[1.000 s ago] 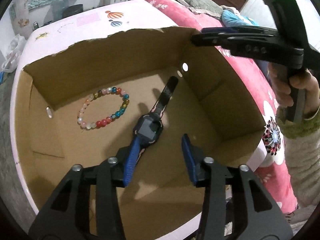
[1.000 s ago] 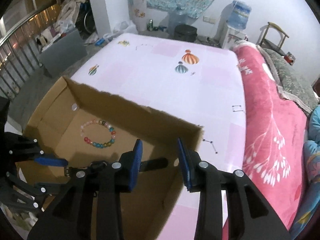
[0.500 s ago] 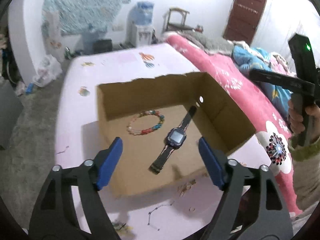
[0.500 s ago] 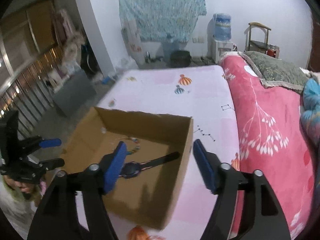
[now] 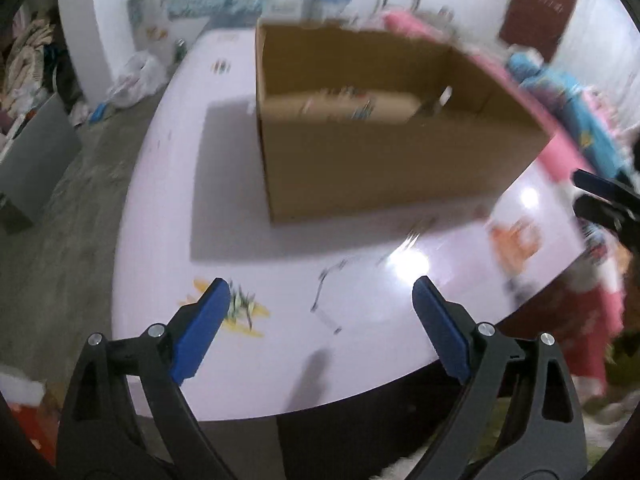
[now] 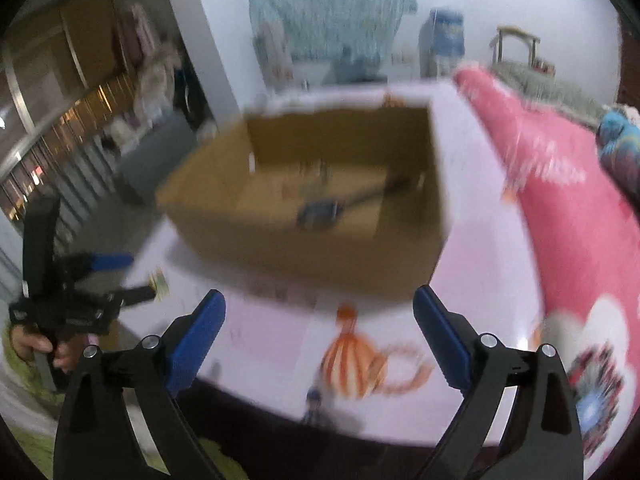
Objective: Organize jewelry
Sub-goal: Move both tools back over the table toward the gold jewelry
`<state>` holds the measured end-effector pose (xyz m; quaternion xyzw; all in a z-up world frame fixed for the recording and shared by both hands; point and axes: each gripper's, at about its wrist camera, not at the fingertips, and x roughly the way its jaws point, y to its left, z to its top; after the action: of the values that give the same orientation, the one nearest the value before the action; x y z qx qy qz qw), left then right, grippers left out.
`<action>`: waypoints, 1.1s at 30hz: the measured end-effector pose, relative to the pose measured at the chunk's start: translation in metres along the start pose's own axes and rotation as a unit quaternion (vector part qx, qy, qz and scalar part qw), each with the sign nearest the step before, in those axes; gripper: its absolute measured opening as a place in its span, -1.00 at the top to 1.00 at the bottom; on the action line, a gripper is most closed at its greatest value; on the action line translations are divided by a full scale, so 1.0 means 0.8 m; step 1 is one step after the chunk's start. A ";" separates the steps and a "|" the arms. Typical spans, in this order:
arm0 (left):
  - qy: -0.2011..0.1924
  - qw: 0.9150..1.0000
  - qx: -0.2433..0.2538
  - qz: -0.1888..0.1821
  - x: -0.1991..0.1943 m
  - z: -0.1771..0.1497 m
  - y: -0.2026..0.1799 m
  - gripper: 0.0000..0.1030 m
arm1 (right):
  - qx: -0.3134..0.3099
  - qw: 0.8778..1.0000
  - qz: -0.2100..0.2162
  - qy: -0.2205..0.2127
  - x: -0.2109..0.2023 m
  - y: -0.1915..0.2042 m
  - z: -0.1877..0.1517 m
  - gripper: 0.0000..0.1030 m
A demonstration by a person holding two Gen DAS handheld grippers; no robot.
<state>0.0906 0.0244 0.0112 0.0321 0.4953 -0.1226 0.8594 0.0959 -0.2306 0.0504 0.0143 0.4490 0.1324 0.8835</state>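
A pale pink table printed with small hot-air balloons fills the middle of both views, one orange balloon print lying low in the right wrist view. An open cardboard box stands on it, upper centre. Inside, blurred, lie a dark wristwatch and a bead bracelet. A thin chain rests on the table, lower centre. A pink floral blanket runs along the right; a water dispenser and patterned blue cloth stand at the far wall. No writing is legible. The left gripper and right gripper have just been opening; both gape wide, nothing between the fingers.
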 end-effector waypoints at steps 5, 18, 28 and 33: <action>0.025 0.999 0.018 0.041 0.041 -0.020 -0.008 -0.73 | 0.000 0.998 -0.004 0.055 0.057 0.026 -0.039 -0.79; 0.006 0.999 0.005 0.032 0.054 -0.028 0.001 -0.86 | -0.045 0.994 -0.066 0.070 0.093 0.049 -0.052 -0.79; 0.007 1.000 0.016 0.023 0.056 -0.027 0.005 -0.87 | -0.044 0.994 -0.069 0.069 0.099 0.057 -0.054 -0.87; 0.008 1.000 0.015 0.025 0.058 -0.026 0.005 -0.87 | -0.047 0.994 -0.072 0.075 0.102 0.061 -0.052 -0.87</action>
<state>0.0962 0.0239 -0.0395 0.0581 0.4995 -0.1084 0.8575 0.0976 -0.1675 -0.0322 -0.0696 0.5068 0.0906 0.8544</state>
